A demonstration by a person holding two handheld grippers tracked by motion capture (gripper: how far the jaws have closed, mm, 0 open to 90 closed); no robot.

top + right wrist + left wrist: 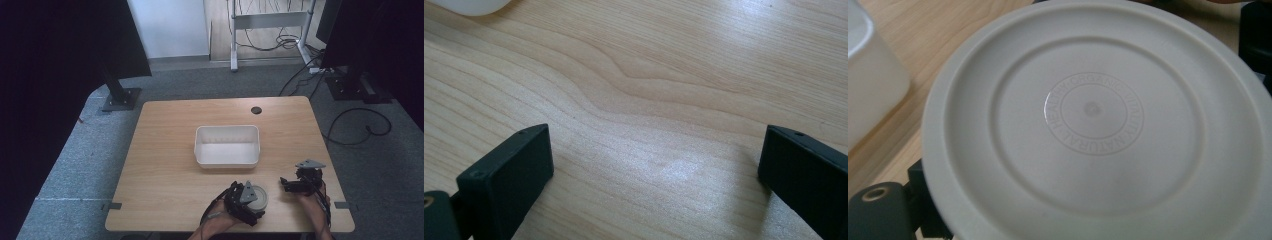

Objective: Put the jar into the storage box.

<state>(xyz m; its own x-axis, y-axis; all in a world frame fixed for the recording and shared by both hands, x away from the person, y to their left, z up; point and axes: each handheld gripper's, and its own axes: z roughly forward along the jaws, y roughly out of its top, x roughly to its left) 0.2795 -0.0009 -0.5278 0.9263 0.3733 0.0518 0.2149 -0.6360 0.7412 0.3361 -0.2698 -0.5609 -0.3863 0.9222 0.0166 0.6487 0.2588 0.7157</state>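
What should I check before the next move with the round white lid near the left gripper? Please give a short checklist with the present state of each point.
1. Left gripper is at the round white lid: ok, they overlap in the high view.
2. Left jaws are really closed on the lid: cannot tell, the lid covers them in the left gripper view.
3. Right gripper is open and holds nothing: ok, only bare wood lies between its jaws.
4. White tub is empty and upright: ok.
5. Table between lid and tub is free: ok.
6. The two grippers are apart: ok, a gap shows in the high view.
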